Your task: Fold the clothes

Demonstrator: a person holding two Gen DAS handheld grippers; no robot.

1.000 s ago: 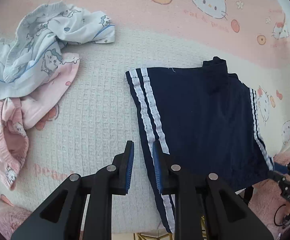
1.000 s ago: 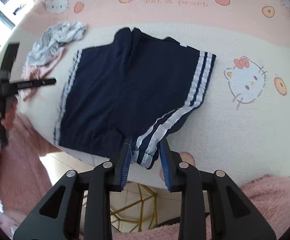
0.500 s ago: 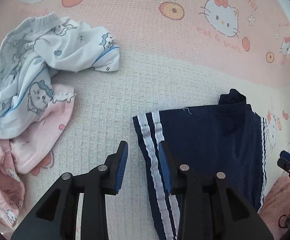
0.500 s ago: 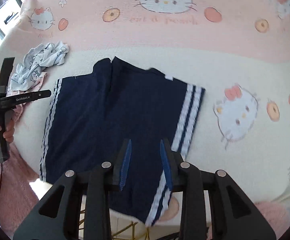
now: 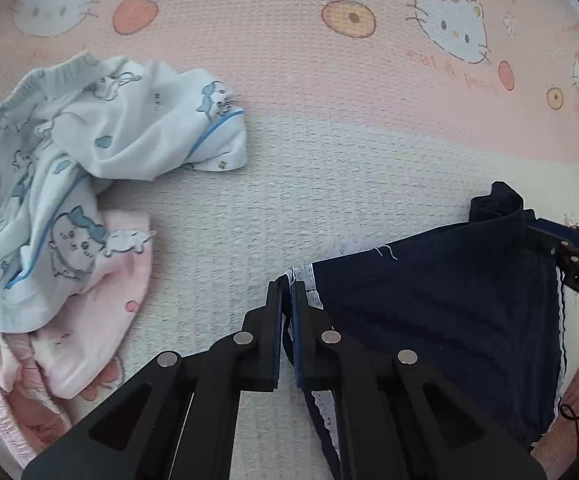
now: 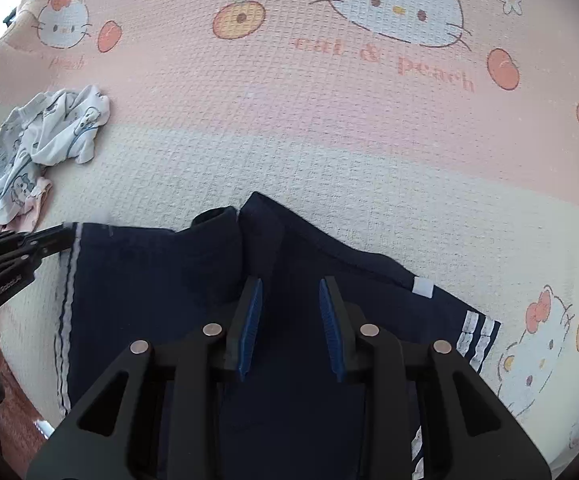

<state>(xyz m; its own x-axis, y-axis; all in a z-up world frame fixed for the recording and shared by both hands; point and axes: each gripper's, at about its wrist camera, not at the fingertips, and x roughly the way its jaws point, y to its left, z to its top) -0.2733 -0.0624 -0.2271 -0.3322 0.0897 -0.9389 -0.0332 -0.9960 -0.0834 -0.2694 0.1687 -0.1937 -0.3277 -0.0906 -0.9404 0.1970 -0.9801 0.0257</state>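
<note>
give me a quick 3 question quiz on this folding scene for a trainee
1. True or false: the left gripper is shut on a striped corner of the navy shorts.
2. Which best fits the right gripper? A: jaws shut on the white label. B: jaws open over the middle of the shorts. C: holding the crumpled pile.
3. Fill in: the crumpled pile has a white printed garment lying on a ____ one.

Key: 1 true; 2 B; 3 pink
</note>
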